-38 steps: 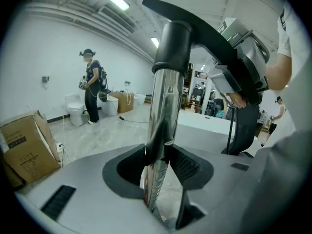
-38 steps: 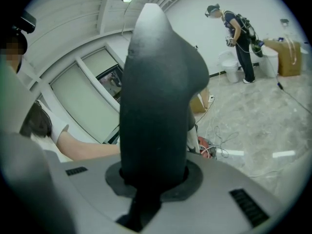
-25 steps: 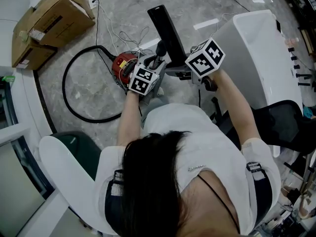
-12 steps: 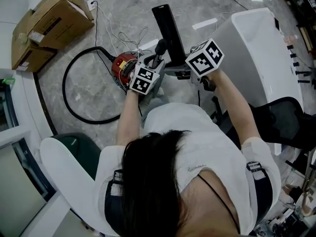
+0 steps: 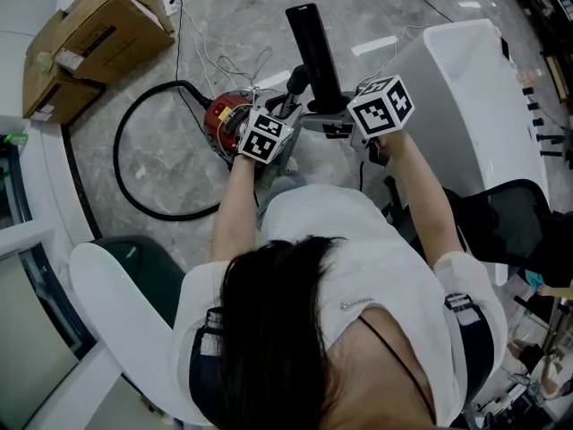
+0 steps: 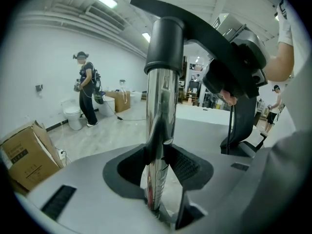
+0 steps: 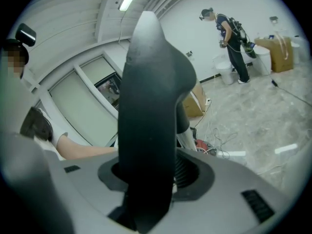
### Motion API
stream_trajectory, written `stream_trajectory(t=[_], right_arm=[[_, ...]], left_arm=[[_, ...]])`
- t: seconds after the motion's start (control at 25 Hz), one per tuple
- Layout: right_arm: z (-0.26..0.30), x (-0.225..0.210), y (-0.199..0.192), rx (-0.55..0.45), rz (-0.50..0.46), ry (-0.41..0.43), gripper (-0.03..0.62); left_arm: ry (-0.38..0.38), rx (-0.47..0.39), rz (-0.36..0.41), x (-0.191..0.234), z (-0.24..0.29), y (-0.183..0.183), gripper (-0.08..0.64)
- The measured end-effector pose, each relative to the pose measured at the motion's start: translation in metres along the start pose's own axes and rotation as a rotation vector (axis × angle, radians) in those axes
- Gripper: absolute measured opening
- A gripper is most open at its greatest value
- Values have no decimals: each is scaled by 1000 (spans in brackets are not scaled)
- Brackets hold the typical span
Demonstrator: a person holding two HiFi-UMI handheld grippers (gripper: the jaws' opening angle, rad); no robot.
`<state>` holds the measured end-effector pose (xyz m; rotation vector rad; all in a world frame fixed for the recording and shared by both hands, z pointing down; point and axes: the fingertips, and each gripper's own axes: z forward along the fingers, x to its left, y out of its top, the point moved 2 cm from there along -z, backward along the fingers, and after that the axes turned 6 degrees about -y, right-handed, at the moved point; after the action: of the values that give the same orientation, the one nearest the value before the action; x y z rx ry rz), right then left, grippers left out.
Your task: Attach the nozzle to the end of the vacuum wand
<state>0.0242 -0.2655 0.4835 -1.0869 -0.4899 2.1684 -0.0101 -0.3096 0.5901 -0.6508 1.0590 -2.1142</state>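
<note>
Left claw (image 6: 157,172): clamped on the wand (image 6: 158,116); the chrome tube is gripped between both pads.
Right claw (image 7: 146,179): the jaws are opening; the nozzle (image 7: 148,96) stands between them, and a slim gap is seen at one pad.
Wand: held tilted up above the floor (image 5: 161,150), in front of the person.
Nozzle: black and flat; its collar is seated over the wand's upper end, and its long head is pointed away from the person.
Vacuum cleaner (image 5: 224,119): the red body is seen on the floor, just beyond the left claw in the head view.
Hose (image 5: 125,182): black, laid in a wide loop on the floor beside the vacuum cleaner.
Boxes (image 5: 98,30): cardboard, set on the floor well apart from the claws.
</note>
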Motion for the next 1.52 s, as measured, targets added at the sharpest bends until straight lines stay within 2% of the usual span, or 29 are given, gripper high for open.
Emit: stream_trajectory(t=[0.16,0.28,0.36,0.68,0.84,0.96,1.12,1.24,1.52], right_arm=[[0,1,-1,-60,-43,7,263],[-2,0,-1,-124,-76,-27,328],[-8,-4,4,-192,-71,-56,341],[-33,4,11,-390,-120,-142,346],[-38,5,18,-473,-100,-175,348],[-44,3,21,-540,-76,-206,356],[-48,7,22,-553,-79,-176,359],[-50,10,17,-562,-64,-192,360],[-65,14,9,-620,-24,-217,359]], left_arm=[[-2,-9,-7,-2,1,1,153],[3,-20,-16,-2,0,0,153],[2,-14,-18,-1,0,1,153],[13,-30,-68,-1,0,0,154],[-3,-42,-91,-5,-2,-1,155],[26,-45,-86,-5,-7,-3,192],[54,-57,-108,-2,-16,-7,233],[61,-60,-112,-4,-26,-9,242],[80,-127,-108,-7,-60,3,249]])
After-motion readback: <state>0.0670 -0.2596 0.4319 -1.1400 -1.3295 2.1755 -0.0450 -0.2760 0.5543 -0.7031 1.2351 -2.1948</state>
